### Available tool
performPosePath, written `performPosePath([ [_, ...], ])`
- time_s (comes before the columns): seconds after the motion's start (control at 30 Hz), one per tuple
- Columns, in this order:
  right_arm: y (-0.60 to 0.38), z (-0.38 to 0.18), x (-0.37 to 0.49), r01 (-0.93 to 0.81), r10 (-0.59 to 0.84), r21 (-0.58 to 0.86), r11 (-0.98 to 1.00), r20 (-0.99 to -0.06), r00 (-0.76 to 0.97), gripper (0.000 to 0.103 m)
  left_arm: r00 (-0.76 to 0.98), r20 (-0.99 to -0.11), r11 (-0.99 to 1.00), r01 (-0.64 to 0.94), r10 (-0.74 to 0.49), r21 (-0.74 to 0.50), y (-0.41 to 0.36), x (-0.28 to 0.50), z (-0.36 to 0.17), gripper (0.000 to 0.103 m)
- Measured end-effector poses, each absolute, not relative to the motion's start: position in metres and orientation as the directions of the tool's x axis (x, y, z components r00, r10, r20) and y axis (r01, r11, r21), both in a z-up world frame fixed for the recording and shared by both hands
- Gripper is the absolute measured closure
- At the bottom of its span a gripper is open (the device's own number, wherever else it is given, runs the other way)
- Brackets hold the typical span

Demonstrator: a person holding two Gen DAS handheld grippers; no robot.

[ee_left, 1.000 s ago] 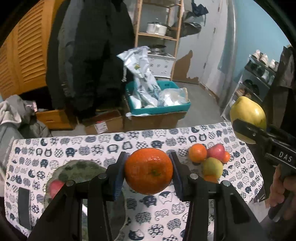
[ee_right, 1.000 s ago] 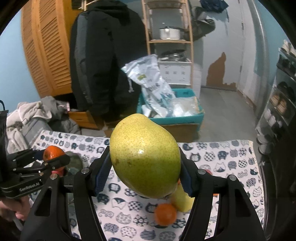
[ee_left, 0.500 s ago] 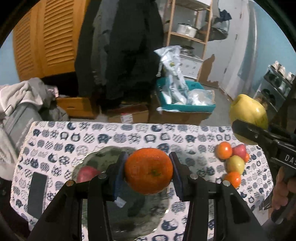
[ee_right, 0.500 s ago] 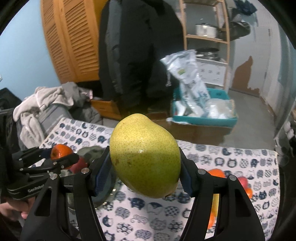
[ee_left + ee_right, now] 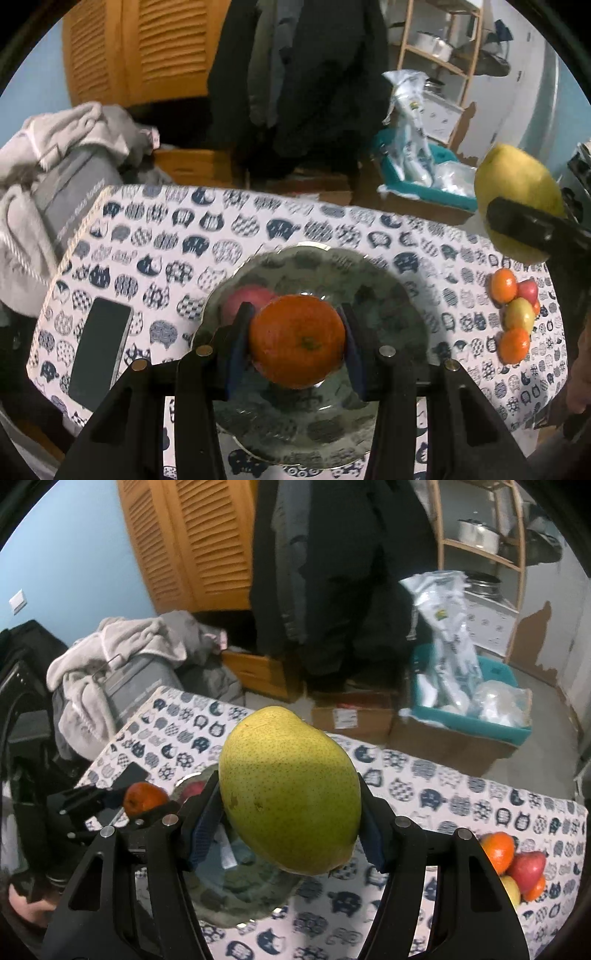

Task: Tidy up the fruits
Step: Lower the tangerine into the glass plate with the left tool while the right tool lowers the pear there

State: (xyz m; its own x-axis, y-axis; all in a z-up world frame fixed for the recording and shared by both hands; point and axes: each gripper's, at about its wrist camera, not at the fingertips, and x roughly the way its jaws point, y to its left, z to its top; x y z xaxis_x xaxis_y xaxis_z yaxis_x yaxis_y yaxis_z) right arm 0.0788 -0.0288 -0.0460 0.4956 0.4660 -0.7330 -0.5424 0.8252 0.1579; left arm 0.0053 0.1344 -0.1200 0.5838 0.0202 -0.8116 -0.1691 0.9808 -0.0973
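My left gripper is shut on an orange and holds it above a glass plate on the cat-print table. A red apple lies in the plate behind the left finger. My right gripper is shut on a yellow-green pear, held above the table right of the plate. The pear also shows in the left wrist view. A pile of loose fruit lies at the table's right side and also shows in the right wrist view.
A dark phone lies on the table left of the plate. Beyond the table's far edge are a clothes heap, cardboard boxes and a teal bin on the floor. The table ends close on the left.
Both grippers have moved left over the table with their fruit. The plate now lies right under the orange, and the loose fruit pile has slid toward the right edge of view.
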Motion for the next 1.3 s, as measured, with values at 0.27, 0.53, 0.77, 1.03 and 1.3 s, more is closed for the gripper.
performPosePath([
  [0.27, 0.002, -0.068, 0.079, -0.567, 0.471, 0.172, 0.806, -0.766, 0.437, 0.037, 0.501, -0.865, 0.972, -0.209, 0.016, -0.104, 0.150, 0.009, -0.158, 0.057],
  [0.53, 0.017, -0.094, 0.080, -0.573, 0.456, 0.178, 0.800, -0.801, 0.389, 0.037, 0.402, -0.916, 0.960, -0.253, -0.009, -0.121, 0.159, 0.016, -0.197, 0.057],
  [0.77, 0.020, -0.113, 0.082, -0.572, 0.441, 0.181, 0.800, -0.824, 0.355, 0.037, 0.373, -0.928, 0.965, -0.239, -0.015, -0.112, 0.154, 0.017, -0.207, 0.052],
  [1.03, 0.022, -0.127, 0.083, -0.575, 0.430, 0.179, 0.798, -0.838, 0.335, 0.037, 0.387, -0.922, 0.962, -0.255, 0.013, -0.094, 0.161, 0.012, -0.194, 0.049],
  [1.3, 0.028, -0.147, 0.085, -0.577, 0.411, 0.182, 0.796, -0.863, 0.295, 0.037, 0.422, -0.904, 0.955, -0.290, 0.066, -0.065, 0.173, 0.012, -0.177, 0.048],
])
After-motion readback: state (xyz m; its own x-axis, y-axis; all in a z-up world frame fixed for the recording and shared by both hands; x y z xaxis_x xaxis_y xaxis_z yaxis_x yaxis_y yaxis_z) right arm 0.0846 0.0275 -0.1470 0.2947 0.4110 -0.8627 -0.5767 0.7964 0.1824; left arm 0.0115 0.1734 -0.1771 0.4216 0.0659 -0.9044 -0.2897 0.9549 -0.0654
